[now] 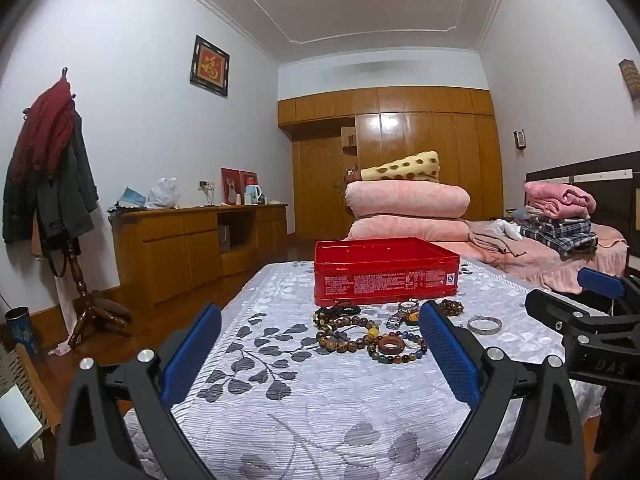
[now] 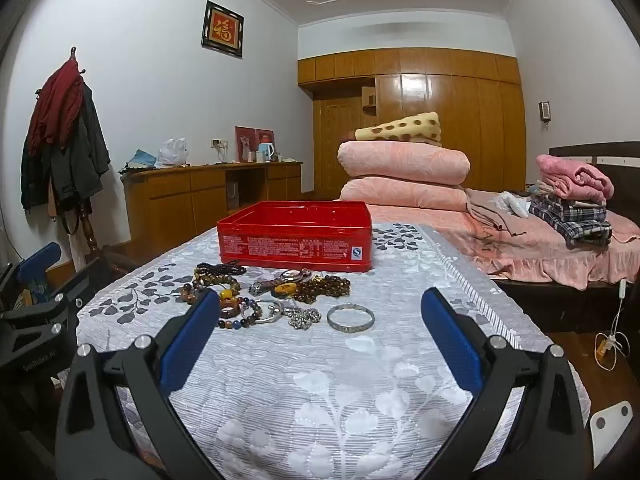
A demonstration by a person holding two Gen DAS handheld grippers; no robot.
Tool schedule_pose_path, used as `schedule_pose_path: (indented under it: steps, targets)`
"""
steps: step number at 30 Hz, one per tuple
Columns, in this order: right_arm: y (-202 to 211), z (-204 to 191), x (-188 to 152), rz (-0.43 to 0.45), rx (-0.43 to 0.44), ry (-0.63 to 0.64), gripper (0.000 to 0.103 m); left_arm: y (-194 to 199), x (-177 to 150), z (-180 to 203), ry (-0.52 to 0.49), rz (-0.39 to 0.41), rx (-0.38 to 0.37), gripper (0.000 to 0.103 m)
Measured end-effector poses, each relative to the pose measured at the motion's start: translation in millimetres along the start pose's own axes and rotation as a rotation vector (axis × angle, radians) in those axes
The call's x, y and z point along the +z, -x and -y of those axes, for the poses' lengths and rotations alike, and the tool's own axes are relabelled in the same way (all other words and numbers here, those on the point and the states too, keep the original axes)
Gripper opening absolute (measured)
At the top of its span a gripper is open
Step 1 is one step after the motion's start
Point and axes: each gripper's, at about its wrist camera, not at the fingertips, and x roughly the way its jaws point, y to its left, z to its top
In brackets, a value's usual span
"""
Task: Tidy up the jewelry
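Red tin: one open rectangular metal box (image 2: 295,240), no lid on it, centre of both views, standing on the quilted cover; small white print runs along its near wall, too fine to read, with a white square mark near the right end.
Surface: grey-and-white leaf-patterned quilted cover (image 2: 320,400) filling the lower half of each frame.
Jewelry, location: a loose cluster lying on the cover just in front of the tin, none of it inside as far as the views show.
Beaded bracelets: brown, amber and mixed-colour bead strands (image 1: 347,328), several overlapping; exact count cannot be told.
Wooden ring: one reddish-brown ring (image 1: 389,345) lying within a multicoloured bead strand.
Wristwatch: one, metal band (image 2: 280,280), at mid-cluster.
Silver bangle: one (image 2: 351,318), lying flat, apart from the cluster on its right.
Silver chain: one small heap (image 2: 304,317), just left of the bangle.
Left gripper: (image 1: 320,350) fingers spread wide, blue pads, nothing between them, above the near part of the cover.
Right gripper: (image 2: 320,330) fingers spread wide, nothing pinched; in the left view its black body shows "DA5" at the right edge.
Wall picture: one black-framed red-and-gold character (image 2: 222,29), upper left.
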Motion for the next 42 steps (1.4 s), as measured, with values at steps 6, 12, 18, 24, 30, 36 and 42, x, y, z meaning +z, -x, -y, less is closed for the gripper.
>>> schedule_pose_path:
  steps: [6,12,18,24,30,36,42]
  targets:
    - [0.0,0.6,-0.2,0.004,-0.001,0.003,0.098,-1.9,2.7,-1.6,0.008,-0.001,0.008,0.097]
    - [-0.5,1.1,-0.3,0.004,-0.001,0.001,0.097,-6.8,-0.7,-2.8,0.006,0.000,0.007,0.097]
    - [-0.9,1.3,-0.3,0.004,-0.001,0.001,0.097,0.3,-1.0,-1.5,0.011,0.010,0.013,0.097]
    - [-1.5,1.9,0.0,0.004,-0.001,0.000,0.098,-0.5,-1.7,-2.4,0.012,0.009,0.015,0.097]
    - [-1.9,2.4,0.3,0.003,-0.001,0.000,0.098,-1.1,-1.9,-2.7,0.012,0.008,0.016,0.097]
    - [-1.5,2.6,0.5,0.002,-0.002,0.000,0.097,-1.1,-1.7,-3.0,0.013,0.008,0.016,0.097]
    - [-1.2,2.7,0.7,0.003,-0.001,0.000,0.097,-1.2,-1.8,-2.9,0.012,0.008,0.014,0.097]
